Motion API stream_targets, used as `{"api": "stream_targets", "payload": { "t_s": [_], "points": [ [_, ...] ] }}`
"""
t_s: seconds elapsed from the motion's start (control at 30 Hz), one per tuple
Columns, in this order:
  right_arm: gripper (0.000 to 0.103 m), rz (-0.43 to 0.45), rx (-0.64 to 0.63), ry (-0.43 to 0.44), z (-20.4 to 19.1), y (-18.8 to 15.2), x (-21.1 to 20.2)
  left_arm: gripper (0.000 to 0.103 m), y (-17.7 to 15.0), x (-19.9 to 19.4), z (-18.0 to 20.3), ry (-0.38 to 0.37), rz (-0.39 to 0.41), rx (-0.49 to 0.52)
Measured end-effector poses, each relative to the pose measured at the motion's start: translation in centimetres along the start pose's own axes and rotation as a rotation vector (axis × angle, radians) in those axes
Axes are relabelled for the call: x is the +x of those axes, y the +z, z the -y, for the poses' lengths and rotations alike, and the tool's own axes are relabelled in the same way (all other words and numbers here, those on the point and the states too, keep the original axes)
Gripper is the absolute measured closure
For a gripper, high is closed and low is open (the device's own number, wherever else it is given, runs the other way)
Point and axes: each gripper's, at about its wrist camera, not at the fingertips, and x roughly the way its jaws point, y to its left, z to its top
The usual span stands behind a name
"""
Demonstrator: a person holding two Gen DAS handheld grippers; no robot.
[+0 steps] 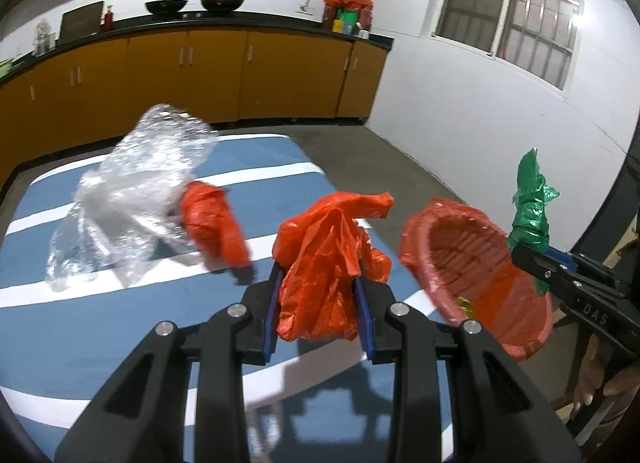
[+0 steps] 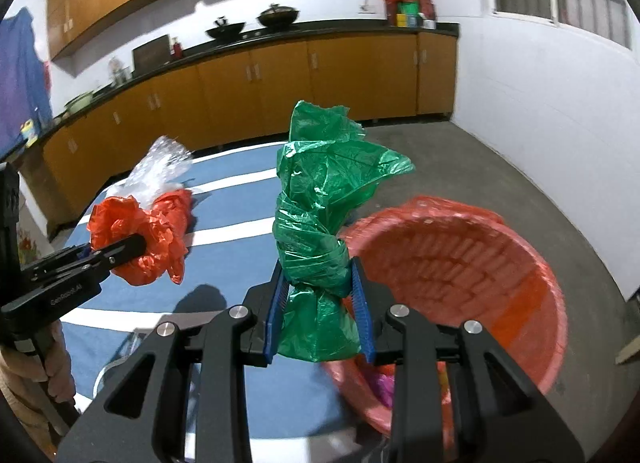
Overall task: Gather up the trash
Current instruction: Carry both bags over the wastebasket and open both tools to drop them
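Orange bag [image 1: 320, 263] sits clamped in the left gripper [image 1: 318, 295], green bag [image 2: 320, 231] in the right gripper [image 2: 318, 299], both beside the red basket [image 2: 520, 263]; flimsy plastic may cling or drift past its rim.

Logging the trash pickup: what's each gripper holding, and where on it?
Left gripper pinches the orange plastic bag around its bunched lower middle. Right gripper clamps the green plastic bag just below its knot.

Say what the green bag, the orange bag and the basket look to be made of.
Green bag: thin glossy plastic film, crinkled and translucent, knotted.
Orange bag: the same kind of thin film, creased, light showing through its folds.
Basket: likely rigid moulded plastic with a woven-look wall, under a thin reddish film liner.
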Motion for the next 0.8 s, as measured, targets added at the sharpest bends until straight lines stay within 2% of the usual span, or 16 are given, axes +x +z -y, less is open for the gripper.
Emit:
{"api": "stream_targets", "payload": {
  "t_s": [0.47,0.8],
  "points": [
    [0.071,0.053,0.126,-0.113,6.0,-1.0,-3.5,0.071,0.8,3.0,8.2,-0.131,-0.032,0.060],
    [0.071,0.070,0.181,-0.142,8.6,-1.3,-3.9,0.070,0.8,5.4,12.2,-0.192,-0.063,0.107]
  ]
}}
